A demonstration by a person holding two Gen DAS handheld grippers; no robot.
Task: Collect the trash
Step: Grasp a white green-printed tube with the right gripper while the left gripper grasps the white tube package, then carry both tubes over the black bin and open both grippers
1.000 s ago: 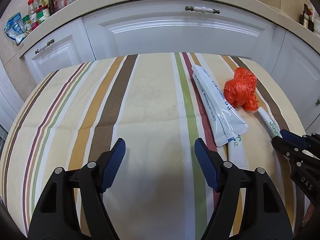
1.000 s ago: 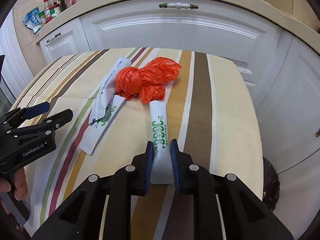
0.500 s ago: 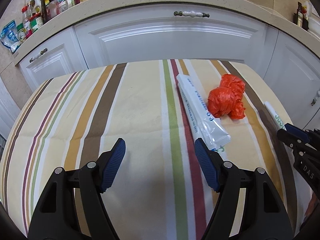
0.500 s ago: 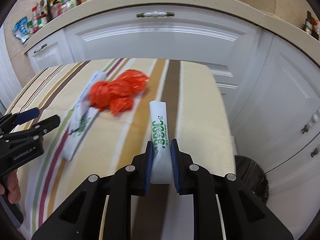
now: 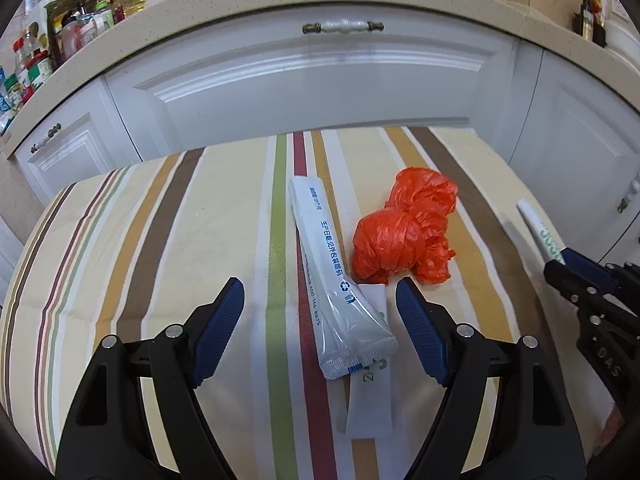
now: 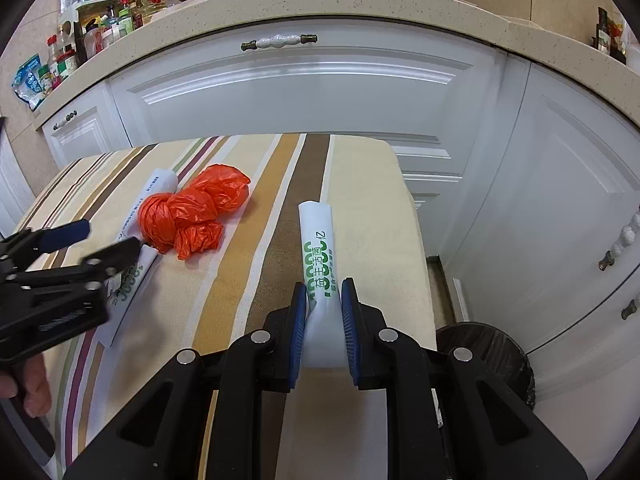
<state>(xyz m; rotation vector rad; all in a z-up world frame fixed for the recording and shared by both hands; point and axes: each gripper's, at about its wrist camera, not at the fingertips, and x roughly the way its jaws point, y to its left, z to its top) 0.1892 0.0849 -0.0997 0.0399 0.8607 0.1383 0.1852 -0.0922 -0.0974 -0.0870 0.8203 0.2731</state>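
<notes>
A crumpled orange plastic bag (image 5: 400, 240) (image 6: 188, 216) lies on the striped tablecloth (image 5: 160, 240). Beside it is a white wrapper with blue print (image 5: 332, 272), resting on a second white wrapper with green print (image 5: 370, 400) (image 6: 128, 280). My left gripper (image 5: 318, 286) (image 6: 104, 238) hovers over their near ends; its jaws are opening and the pads touch nothing. My right gripper (image 6: 323, 284) (image 5: 560, 256) is shut on a third white wrapper with green print (image 6: 318, 240) (image 5: 538, 228), held above the table's right edge.
White cabinet doors (image 5: 320, 80) stand close behind the table under a speckled counter with bottles and jars (image 5: 60, 40). A dark round bin (image 6: 488, 348) sits on the floor below the table's right edge. A hand (image 6: 32, 384) holds the left gripper.
The left gripper has moved right, so the wrappers and orange bag now lie ahead of its fingers. The right gripper has carried its wrapper rightward to the table's edge, bringing the bin into view.
</notes>
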